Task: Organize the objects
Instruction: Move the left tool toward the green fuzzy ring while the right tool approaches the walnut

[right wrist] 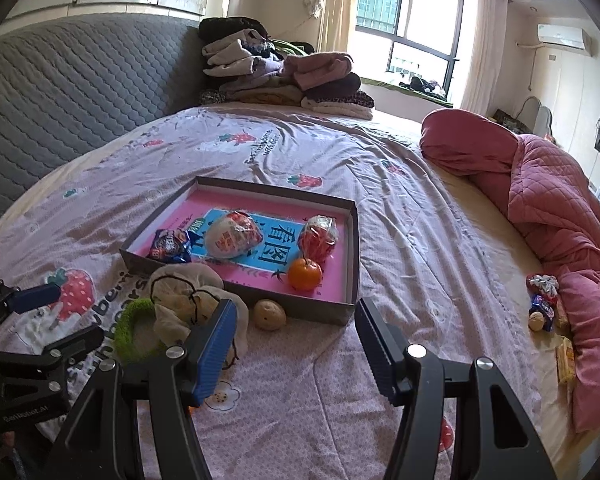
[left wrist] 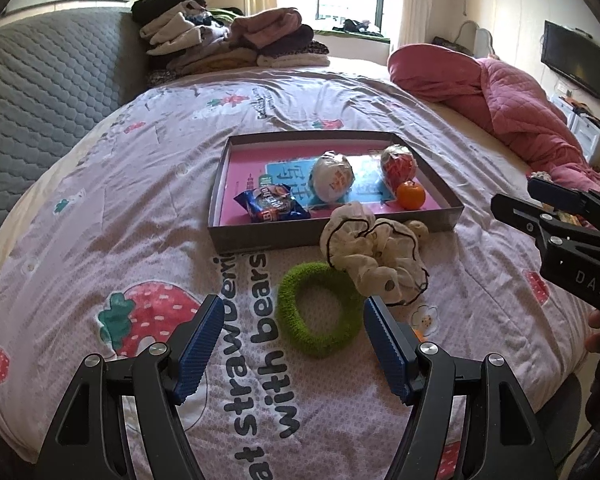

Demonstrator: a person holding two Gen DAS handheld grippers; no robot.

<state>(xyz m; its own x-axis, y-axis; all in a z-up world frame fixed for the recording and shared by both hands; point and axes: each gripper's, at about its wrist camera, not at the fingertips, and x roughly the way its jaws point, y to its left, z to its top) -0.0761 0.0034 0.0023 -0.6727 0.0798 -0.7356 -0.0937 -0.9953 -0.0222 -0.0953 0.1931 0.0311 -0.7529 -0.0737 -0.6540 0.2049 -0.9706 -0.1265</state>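
Observation:
A shallow grey box [left wrist: 332,236] [right wrist: 236,300] with a pink floor lies on the bed. In it are a blue snack packet [left wrist: 270,203] [right wrist: 170,245], a white wrapped bun [left wrist: 332,178] [right wrist: 232,236], a red wrapped item [left wrist: 398,164] [right wrist: 318,238] and an orange [left wrist: 411,195] [right wrist: 305,275]. In front of the box lie a cream scrunchie [left wrist: 374,252] [right wrist: 188,300], a green hair ring [left wrist: 320,312] [right wrist: 134,330] and a small walnut-like nut [right wrist: 269,314]. My left gripper [left wrist: 292,348] is open and empty just before the green ring. My right gripper [right wrist: 296,352] is open and empty near the box's front corner.
A pile of folded clothes [left wrist: 228,36] [right wrist: 284,80] sits at the head of the bed. A rolled pink quilt [left wrist: 500,100] [right wrist: 548,208] lies along the right side, with several small snacks [right wrist: 544,308] beside it. A grey padded headboard [left wrist: 48,80] is on the left.

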